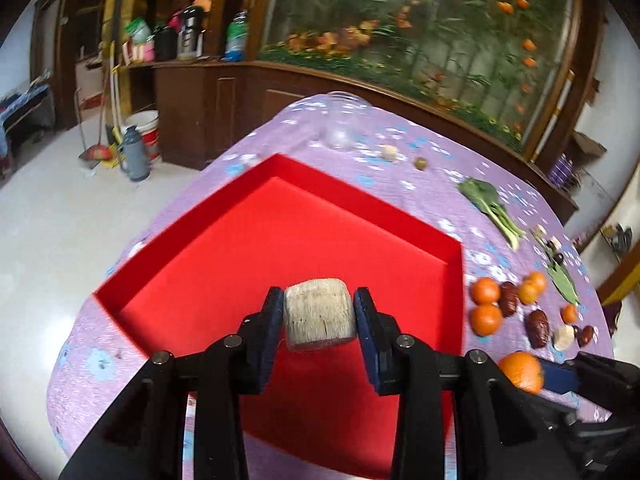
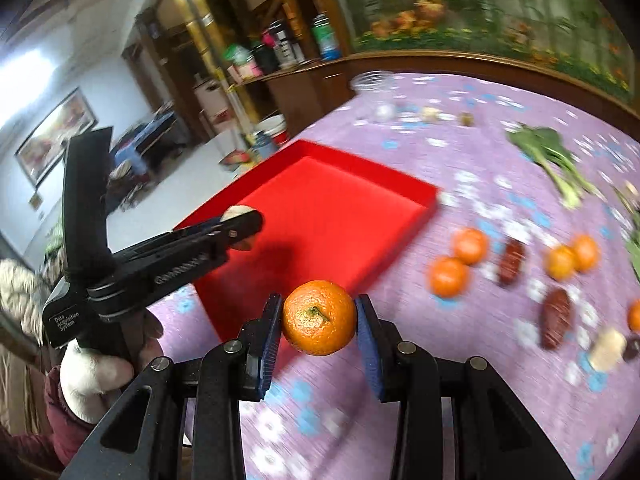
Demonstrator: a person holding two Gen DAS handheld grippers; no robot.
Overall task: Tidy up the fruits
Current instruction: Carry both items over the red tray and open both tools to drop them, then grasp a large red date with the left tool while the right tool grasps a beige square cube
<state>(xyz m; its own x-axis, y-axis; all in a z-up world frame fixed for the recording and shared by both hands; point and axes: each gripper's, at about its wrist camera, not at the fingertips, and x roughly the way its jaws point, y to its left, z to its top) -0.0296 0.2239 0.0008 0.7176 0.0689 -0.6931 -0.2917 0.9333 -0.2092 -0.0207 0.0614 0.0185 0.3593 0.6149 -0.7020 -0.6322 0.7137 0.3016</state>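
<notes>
While the left gripper (image 1: 319, 312) clamps a pale chunk (image 1: 319, 314) above the red tray (image 1: 362, 208), the right gripper (image 2: 319, 318) pinches an orange (image 2: 319, 317) over the purple cloth (image 2: 480, 360) just beside the tray's near corner. Farther right, loose oranges (image 2: 448, 277) and dates (image 2: 555, 318) lie on the cloth; greens (image 2: 550, 152) beyond.
</notes>
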